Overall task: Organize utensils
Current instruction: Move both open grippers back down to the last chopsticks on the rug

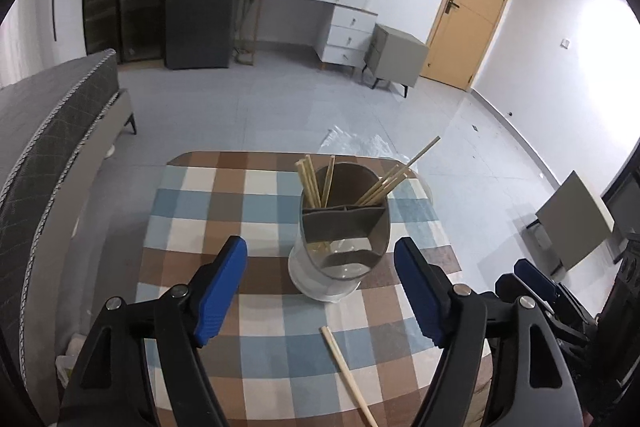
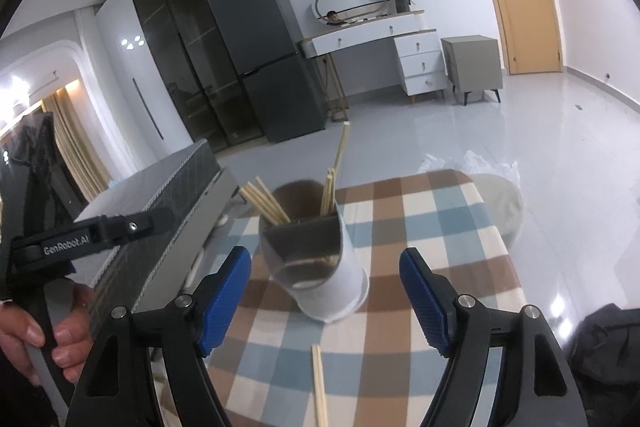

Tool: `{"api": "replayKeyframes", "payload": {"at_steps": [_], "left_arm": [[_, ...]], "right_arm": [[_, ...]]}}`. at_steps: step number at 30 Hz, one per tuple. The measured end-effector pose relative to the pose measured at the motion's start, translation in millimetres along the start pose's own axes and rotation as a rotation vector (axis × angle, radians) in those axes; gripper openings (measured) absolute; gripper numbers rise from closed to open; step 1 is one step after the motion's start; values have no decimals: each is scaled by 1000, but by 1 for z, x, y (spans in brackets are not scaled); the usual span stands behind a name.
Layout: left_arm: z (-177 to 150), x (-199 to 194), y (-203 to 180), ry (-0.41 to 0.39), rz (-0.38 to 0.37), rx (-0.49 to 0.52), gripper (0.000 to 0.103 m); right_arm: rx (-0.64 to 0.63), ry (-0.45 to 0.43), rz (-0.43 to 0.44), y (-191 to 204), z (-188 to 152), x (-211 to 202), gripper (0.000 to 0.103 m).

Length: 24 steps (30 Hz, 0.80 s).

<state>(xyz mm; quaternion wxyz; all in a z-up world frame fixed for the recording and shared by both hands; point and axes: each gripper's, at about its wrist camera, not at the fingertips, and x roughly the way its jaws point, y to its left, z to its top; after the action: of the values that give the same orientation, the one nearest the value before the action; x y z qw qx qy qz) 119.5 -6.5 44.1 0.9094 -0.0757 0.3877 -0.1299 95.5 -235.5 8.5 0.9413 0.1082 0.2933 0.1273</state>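
A white round utensil holder (image 1: 320, 287) (image 2: 340, 287) with a grey divided insert stands on the checked tablecloth (image 1: 200, 211) (image 2: 440, 227). Several wooden chopsticks (image 1: 312, 183) (image 2: 268, 203) lean in its far compartments. A loose pair of chopsticks (image 1: 346, 371) (image 2: 319, 383) lies flat on the cloth in front of the holder. My left gripper (image 1: 320, 245) is open just short of the holder, nothing between its blue pads. My right gripper (image 2: 324, 254) is open too, facing the holder and empty. A hand (image 2: 60, 339) holds the left gripper's handle.
A grey mattress (image 1: 48, 131) runs along the table's left side. Across the tiled floor stand a dark fridge (image 2: 272, 59), a white dresser (image 1: 344, 23), a grey nightstand (image 2: 472, 67) and a wooden door (image 1: 468, 11). Clear plastic sheet (image 1: 356, 143) lies beyond the table.
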Motion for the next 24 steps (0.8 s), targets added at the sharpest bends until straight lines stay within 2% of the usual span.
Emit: {"api": "replayKeyframes", "payload": {"at_steps": [2, 4, 9, 12, 17, 24], "left_arm": [[-7, -3, 1, -2, 11, -10, 73], [-14, -6, 4, -6, 24, -25, 78], [-29, -9, 9, -58, 65, -31, 84], [-41, -5, 17, -59, 88, -62, 85], [-61, 6, 26, -35, 124, -92, 85], [-84, 24, 30, 14, 125, -98, 85]], "right_arm": [[4, 11, -4, 0, -8, -1, 78], [1, 18, -7, 0, -16, -3, 79], [-15, 34, -29, 3, -31, -3, 82], [-18, 63, -38, 3, -43, 1, 82], [-47, 120, -36, 4, -60, 11, 82], [-59, 213, -65, 0, -85, 28, 82]]}}
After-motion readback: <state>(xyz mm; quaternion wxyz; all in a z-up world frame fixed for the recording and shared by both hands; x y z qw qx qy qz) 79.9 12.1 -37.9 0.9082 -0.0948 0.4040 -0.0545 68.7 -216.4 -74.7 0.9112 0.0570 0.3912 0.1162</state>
